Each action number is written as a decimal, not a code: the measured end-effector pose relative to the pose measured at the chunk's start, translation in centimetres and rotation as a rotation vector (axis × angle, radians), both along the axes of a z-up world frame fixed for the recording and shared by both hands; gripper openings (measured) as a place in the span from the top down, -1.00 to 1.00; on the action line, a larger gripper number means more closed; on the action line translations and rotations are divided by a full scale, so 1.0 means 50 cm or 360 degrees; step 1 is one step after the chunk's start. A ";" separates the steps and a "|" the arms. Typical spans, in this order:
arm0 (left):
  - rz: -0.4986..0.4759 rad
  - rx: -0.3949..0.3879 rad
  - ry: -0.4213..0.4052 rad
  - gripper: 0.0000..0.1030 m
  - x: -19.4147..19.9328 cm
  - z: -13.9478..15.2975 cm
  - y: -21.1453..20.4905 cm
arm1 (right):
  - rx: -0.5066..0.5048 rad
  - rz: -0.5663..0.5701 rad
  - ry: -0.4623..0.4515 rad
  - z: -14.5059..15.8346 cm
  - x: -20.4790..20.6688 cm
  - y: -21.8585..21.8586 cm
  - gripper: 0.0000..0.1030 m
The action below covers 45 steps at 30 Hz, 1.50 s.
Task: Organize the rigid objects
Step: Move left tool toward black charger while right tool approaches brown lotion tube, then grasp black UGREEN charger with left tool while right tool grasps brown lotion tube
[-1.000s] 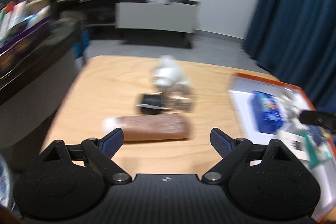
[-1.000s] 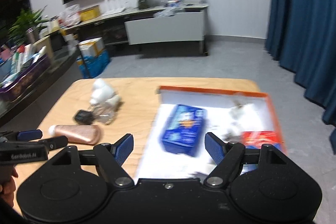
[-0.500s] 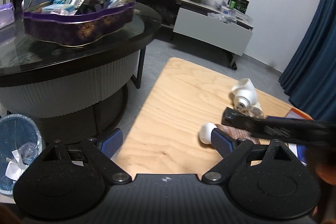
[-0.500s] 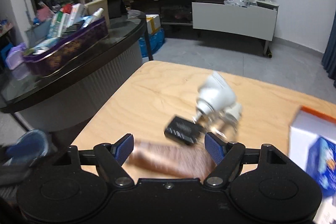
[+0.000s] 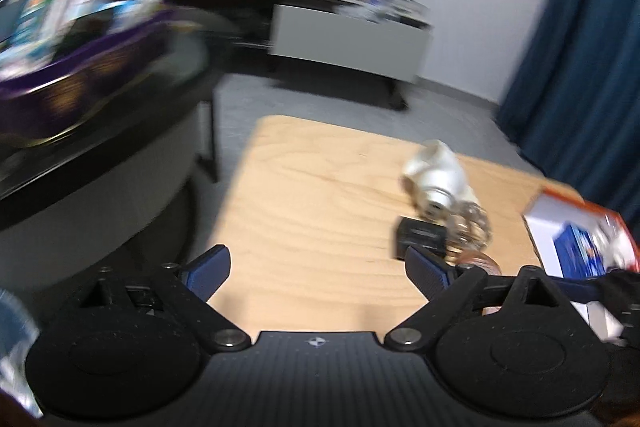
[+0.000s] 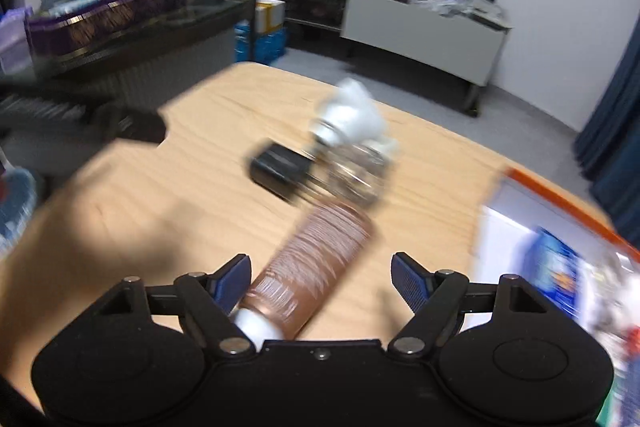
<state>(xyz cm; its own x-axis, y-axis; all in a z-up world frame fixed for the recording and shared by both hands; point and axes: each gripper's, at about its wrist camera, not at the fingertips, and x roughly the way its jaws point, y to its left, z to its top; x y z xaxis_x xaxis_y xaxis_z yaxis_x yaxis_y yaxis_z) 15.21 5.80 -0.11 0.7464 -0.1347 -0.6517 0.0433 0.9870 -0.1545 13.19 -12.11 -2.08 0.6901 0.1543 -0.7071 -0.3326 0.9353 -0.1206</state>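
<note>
A brown bottle [image 6: 316, 259] with a white cap lies on the wooden table [image 6: 200, 203], between the fingers of my open right gripper [image 6: 322, 277], untouched by the pads. Beyond it lie a small black box [image 6: 280, 167], a clear glass item [image 6: 356, 171] and a white bulb-like object [image 6: 352, 115]. In the left wrist view the black box [image 5: 420, 237], glass item [image 5: 472, 223] and white object [image 5: 434, 175] sit ahead to the right. My left gripper [image 5: 318, 273] is open and empty over the table's near edge.
An orange-rimmed white tray [image 6: 560, 203] with a blue box [image 6: 554, 275] stands at the right; it also shows in the left wrist view [image 5: 560, 203]. A dark round table with a purple basket [image 6: 108, 15] stands at the left. Blue curtains hang at the right.
My right gripper has moved in over the brown bottle, which now lies between its fingers. My left gripper has swung right, towards the table objects. Both stay open.
</note>
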 end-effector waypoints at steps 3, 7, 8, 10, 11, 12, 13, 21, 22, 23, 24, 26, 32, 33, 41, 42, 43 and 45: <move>-0.0199 0.0104 -0.0061 -0.92 0.036 -0.022 -0.054 | 0.0005 -0.0064 -0.0007 0.003 -0.033 -0.059 -0.74; -0.0347 0.0224 -0.0078 -0.96 0.091 -0.056 -0.103 | 0.0127 -0.0155 0.0004 0.014 -0.067 -0.117 -0.74; -0.0345 0.0235 -0.0060 -0.96 0.104 -0.065 -0.109 | 0.0142 -0.0176 -0.0002 0.016 -0.074 -0.126 -0.74; -0.0328 0.0209 -0.0034 -0.96 0.122 -0.075 -0.115 | 0.0173 -0.0215 -0.0006 0.016 -0.087 -0.143 -0.74; -0.0335 0.0172 -0.0019 -0.96 0.126 -0.077 -0.117 | 0.0197 -0.0226 0.0002 0.015 -0.090 -0.150 -0.74; -0.0346 0.0148 -0.0008 -0.96 0.129 -0.077 -0.119 | 0.0215 -0.0233 0.0008 0.014 -0.091 -0.154 -0.74; -0.0356 0.0139 -0.0002 -0.97 0.126 -0.080 -0.124 | 0.0230 -0.0243 0.0008 0.013 -0.094 -0.159 -0.74; -0.0291 0.0235 -0.0050 -0.59 0.103 -0.099 -0.149 | 0.0315 -0.0227 0.0008 0.015 -0.100 -0.158 -0.74; -0.0295 0.0247 -0.0064 -0.25 0.102 -0.095 -0.151 | 0.0322 -0.0225 0.0011 0.015 -0.100 -0.156 -0.74; -0.0297 0.0271 -0.0068 -0.21 0.099 -0.091 -0.152 | 0.0335 -0.0220 0.0015 0.017 -0.101 -0.154 -0.74; -0.0305 0.0255 -0.0051 -0.18 0.097 -0.088 -0.148 | 0.0353 -0.0210 0.0021 0.017 -0.099 -0.152 -0.74; -0.0305 0.0200 -0.0031 -0.18 0.093 -0.085 -0.135 | 0.0372 -0.0172 0.0040 0.016 -0.094 -0.147 -0.74; -0.0168 0.0148 0.0009 -0.19 0.041 -0.056 -0.076 | 0.0156 0.0227 -0.0014 0.012 -0.066 -0.120 -0.77; -0.0155 0.0134 0.0005 -0.18 0.025 -0.048 -0.068 | 0.0085 0.0299 -0.0024 0.010 -0.053 -0.112 -0.78; -0.0076 0.0019 -0.0032 -0.19 -0.047 -0.007 -0.036 | 0.0051 0.0556 0.0224 -0.028 0.062 -0.081 -0.71; -0.0067 0.0007 -0.0035 -0.19 -0.052 -0.005 -0.034 | 0.0143 0.0493 0.0303 -0.029 0.067 -0.083 -0.59; -0.0057 0.0001 -0.0038 -0.19 -0.055 -0.005 -0.033 | 0.0218 0.0471 0.0313 -0.030 0.060 -0.083 -0.36; -0.0043 -0.0004 -0.0033 -0.19 -0.058 -0.011 -0.028 | 0.0301 0.0465 0.0310 -0.032 0.037 -0.082 -0.19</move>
<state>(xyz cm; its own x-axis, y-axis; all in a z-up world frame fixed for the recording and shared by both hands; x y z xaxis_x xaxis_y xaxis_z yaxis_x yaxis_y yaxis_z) 12.29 4.42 -0.65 0.7560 -0.1565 -0.6356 0.0731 0.9851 -0.1556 15.02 -16.19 -3.67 0.4535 0.4643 -0.7608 -0.5878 0.7974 0.1362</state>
